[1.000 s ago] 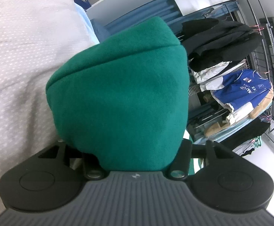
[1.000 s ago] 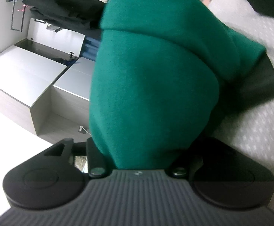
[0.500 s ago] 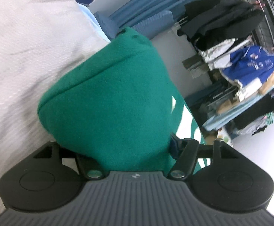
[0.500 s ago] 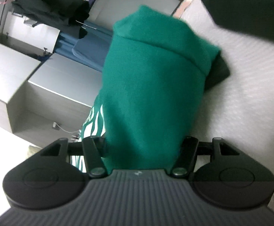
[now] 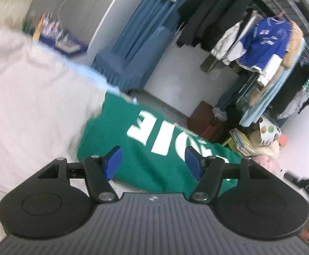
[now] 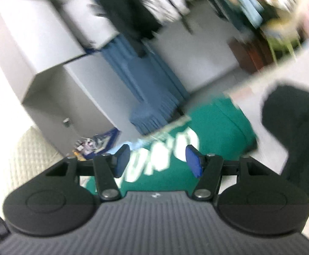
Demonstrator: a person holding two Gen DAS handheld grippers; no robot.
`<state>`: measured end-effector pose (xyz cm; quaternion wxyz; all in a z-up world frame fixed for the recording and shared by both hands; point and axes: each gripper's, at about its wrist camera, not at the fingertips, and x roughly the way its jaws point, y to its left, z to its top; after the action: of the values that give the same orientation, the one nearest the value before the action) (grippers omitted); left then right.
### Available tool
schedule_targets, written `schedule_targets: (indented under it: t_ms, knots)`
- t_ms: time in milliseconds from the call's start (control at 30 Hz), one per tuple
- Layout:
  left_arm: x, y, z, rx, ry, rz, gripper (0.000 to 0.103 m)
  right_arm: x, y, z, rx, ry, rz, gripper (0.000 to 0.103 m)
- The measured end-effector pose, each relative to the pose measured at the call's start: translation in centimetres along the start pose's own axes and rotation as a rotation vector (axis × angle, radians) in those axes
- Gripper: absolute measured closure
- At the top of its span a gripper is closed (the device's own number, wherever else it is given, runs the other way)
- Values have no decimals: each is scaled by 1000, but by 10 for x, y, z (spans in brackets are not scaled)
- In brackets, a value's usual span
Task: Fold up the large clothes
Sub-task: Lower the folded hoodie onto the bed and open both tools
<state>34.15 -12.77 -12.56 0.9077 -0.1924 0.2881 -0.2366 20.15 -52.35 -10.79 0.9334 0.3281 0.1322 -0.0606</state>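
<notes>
A green sweatshirt with large white letters lies on the white bedcover, at the bed's edge. My left gripper is open and empty, just above the sweatshirt, its blue pads apart. In the right wrist view the same green sweatshirt lies ahead, blurred. My right gripper is open and empty above it.
A dark garment lies on the bed to the right of the sweatshirt. A clothes rack with hanging clothes, a blue chair cover and clutter on the floor stand beyond the bed. White cabinets stand at left.
Both grippers have let go of the green sweatshirt and opened. The sweatshirt now lies on the bed with its lettering up, and both grippers have pulled back from it.
</notes>
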Motion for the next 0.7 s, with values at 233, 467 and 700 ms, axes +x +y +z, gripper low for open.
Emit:
schedule_targets:
  t_ms: [233,467,700]
  knots:
    - [-103,-68,17,184,-86,38,31,-89,62,-22,-242,-55,33,41]
    - [-169,-93,-6,234,-117,38,28,-134,75,-65,-319,-41,27,41]
    - [-197,-101,-34,253,-108,14,27,-147,77,-102,-364,8,11,41]
